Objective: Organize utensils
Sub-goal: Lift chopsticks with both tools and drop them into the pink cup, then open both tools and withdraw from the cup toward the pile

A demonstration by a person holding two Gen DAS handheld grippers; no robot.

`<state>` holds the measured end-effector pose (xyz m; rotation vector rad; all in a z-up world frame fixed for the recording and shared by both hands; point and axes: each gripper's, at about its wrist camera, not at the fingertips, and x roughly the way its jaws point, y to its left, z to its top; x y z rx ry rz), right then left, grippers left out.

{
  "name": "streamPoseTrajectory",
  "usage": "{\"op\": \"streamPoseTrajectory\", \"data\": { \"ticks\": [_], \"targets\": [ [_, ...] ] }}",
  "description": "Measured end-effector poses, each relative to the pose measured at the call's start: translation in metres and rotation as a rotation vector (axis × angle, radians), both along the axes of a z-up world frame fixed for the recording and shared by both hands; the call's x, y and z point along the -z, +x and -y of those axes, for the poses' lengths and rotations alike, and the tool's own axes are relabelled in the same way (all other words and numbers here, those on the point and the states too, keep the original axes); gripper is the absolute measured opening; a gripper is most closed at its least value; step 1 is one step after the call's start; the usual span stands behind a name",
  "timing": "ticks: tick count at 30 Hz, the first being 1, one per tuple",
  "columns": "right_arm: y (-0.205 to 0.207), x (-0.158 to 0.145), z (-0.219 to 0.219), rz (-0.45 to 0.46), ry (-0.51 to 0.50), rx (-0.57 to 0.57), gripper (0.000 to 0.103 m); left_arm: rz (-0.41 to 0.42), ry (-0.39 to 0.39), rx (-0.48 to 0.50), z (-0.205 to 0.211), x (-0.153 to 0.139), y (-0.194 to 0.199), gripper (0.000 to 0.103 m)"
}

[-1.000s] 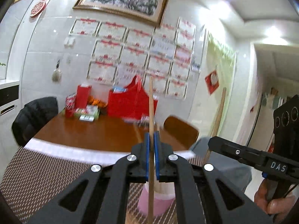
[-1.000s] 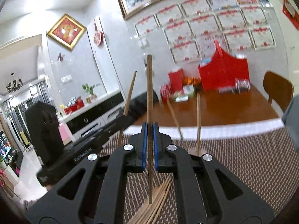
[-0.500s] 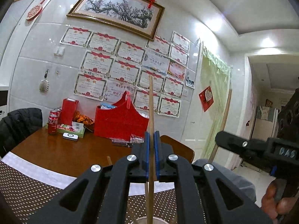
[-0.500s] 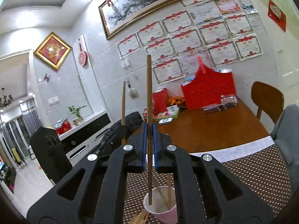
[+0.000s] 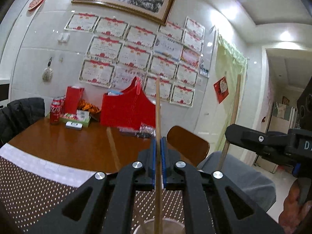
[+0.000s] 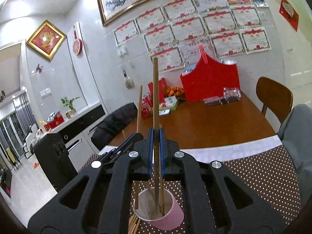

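Observation:
My left gripper (image 5: 158, 146) is shut on an upright wooden chopstick (image 5: 158, 107), whose lower end hangs over the rim of the pink cup (image 5: 167, 223). My right gripper (image 6: 155, 136) is shut on another upright chopstick (image 6: 155, 89), whose lower end reaches inside the pink cup (image 6: 171, 217). The cup stands on the dotted brown mat (image 6: 263, 171) and holds a couple of other chopsticks. The left gripper's chopstick (image 6: 139, 109) shows left of mine in the right wrist view. The right gripper (image 5: 273, 142) shows at the right of the left wrist view.
Several loose chopsticks (image 6: 133, 224) lie on the mat beside the cup. Behind stands a brown wooden table (image 5: 78, 142) with a red bag (image 5: 126, 109), a red box, cans and packets. A wooden chair (image 6: 273, 97) and a grey garment (image 6: 296, 128) are at the right.
Both grippers rose with their chopsticks and then came down over the pink cup. The right chopstick's lower end now sits inside the cup.

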<state>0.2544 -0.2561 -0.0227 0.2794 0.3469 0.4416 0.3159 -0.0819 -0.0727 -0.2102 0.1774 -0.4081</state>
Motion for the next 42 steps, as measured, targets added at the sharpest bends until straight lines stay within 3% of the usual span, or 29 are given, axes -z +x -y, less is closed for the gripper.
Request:
{"op": "streamPoseTrajectory", "data": {
  "ticks": [1,2,3,4,5,6,12,16,25,30,36,42],
  "targets": [
    [0.003,0.002,0.001,-0.019,0.005,-0.001,0.007,-0.009,0.025,-0.010,0.001,0.002,0.000,0.006],
    [0.005,0.004,0.001,-0.034,0.010,-0.004,0.009,-0.012,0.043,-0.019,0.001,0.003,-0.001,0.019],
    [0.007,0.006,0.003,-0.051,0.018,-0.007,0.026,-0.012,0.058,-0.033,0.000,0.003,-0.003,0.044],
    [0.008,0.007,0.006,-0.062,0.028,0.006,0.048,-0.008,0.057,-0.044,-0.004,0.002,-0.007,0.054],
    [0.006,0.008,0.010,-0.059,0.040,0.023,0.091,-0.003,0.054,-0.048,-0.007,0.000,-0.011,0.064],
    [0.002,0.006,0.014,-0.035,0.057,0.044,0.095,0.001,0.056,-0.053,-0.012,-0.004,-0.016,0.067],
    [-0.003,0.000,0.029,-0.034,0.091,0.112,0.097,-0.003,0.165,-0.118,-0.023,-0.018,-0.042,0.084],
    [-0.003,-0.001,0.028,-0.062,0.090,0.124,0.097,-0.027,0.224,-0.159,-0.032,-0.023,-0.060,0.084],
    [-0.029,-0.021,0.008,-0.021,0.037,0.086,0.097,-0.094,0.304,-0.184,-0.064,-0.024,-0.106,0.084],
    [-0.049,-0.022,-0.010,-0.050,-0.043,0.062,0.097,-0.135,0.338,-0.194,-0.086,-0.018,-0.129,0.084],
    [-0.073,0.003,-0.021,-0.114,-0.102,0.033,0.097,-0.192,0.371,-0.187,-0.097,-0.002,-0.146,0.084],
    [-0.084,0.046,-0.026,-0.196,-0.111,-0.008,0.097,-0.296,0.442,-0.155,-0.094,0.038,-0.152,0.084]
  ]
}}
